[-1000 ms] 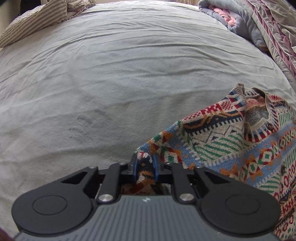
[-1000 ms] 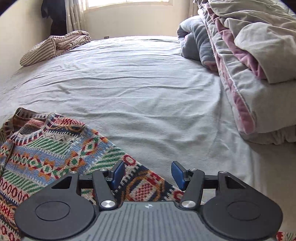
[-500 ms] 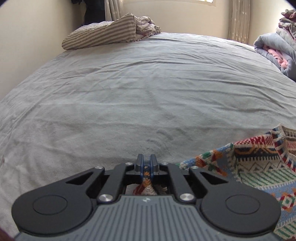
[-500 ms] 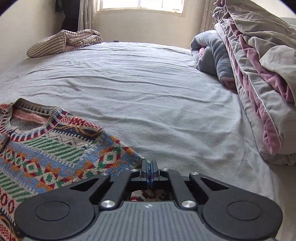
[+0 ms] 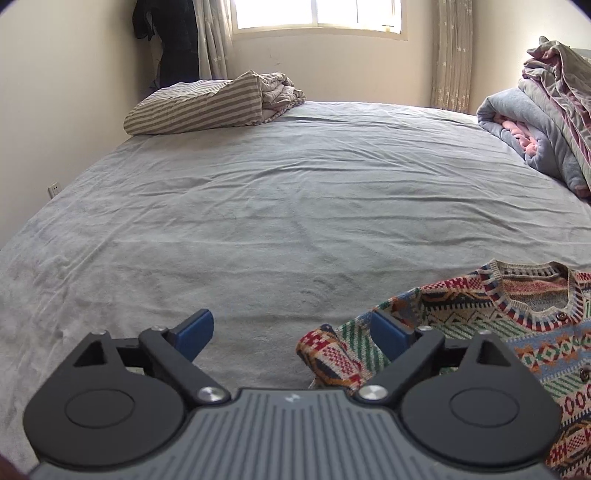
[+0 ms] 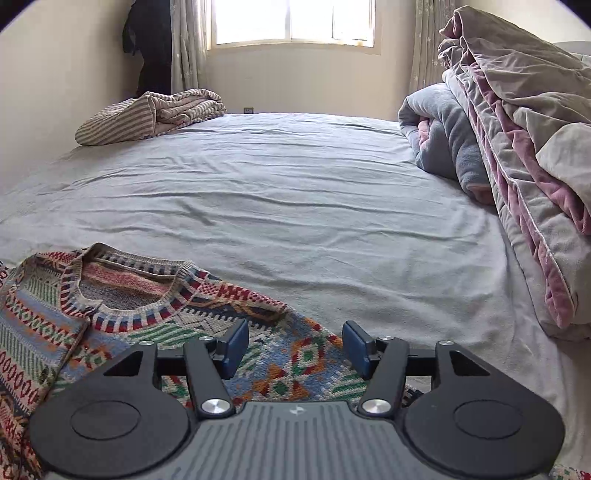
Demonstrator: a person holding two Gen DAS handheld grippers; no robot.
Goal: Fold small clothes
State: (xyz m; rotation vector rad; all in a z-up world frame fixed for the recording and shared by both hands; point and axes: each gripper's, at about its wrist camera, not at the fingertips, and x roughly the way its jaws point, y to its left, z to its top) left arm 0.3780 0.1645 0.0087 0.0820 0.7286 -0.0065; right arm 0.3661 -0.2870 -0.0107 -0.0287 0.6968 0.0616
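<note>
1. Right now, left tool point(image 5: 291, 332): jaws spread wide, having just been opening. Nothing pinched. A bunched fold of the patterned knit sweater point(image 5: 491, 328) lies between the pads, low and toward the right-hand pad point(image 5: 388, 332); whether that pad touches the knit, cannot tell. The left-hand pad point(image 5: 195, 334) is over bare grey bed sheet point(image 5: 295, 206).
2. Sweater location, left wrist view: lower right of the frame, flat on the bed, neckline facing away from the camera, buttons visible below the collar.
3. Right tool point(image 6: 293, 347): jaws apart at a moderate gap, also just been opening. Pads press on nothing. The sweater point(image 6: 122, 306) lies beneath and between them, its shoulder area running under the tool body.
4. Sweater location, right wrist view: lower left, collar left of the tool, its right-hand edge ending on the sheet point(image 6: 295, 184) just past the right-hand pad point(image 6: 356, 349).
5. Surroundings, left to right: striped folded blanket point(image 6: 147, 114) at the far left corner of the bed, window point(image 6: 291, 22) on the back wall, piled quilts point(image 6: 517, 140) along the right side.
6. Writing: none readable. Only a small pale mark on each tool body point(image 5: 294, 398); too small to tell what it is.
</note>
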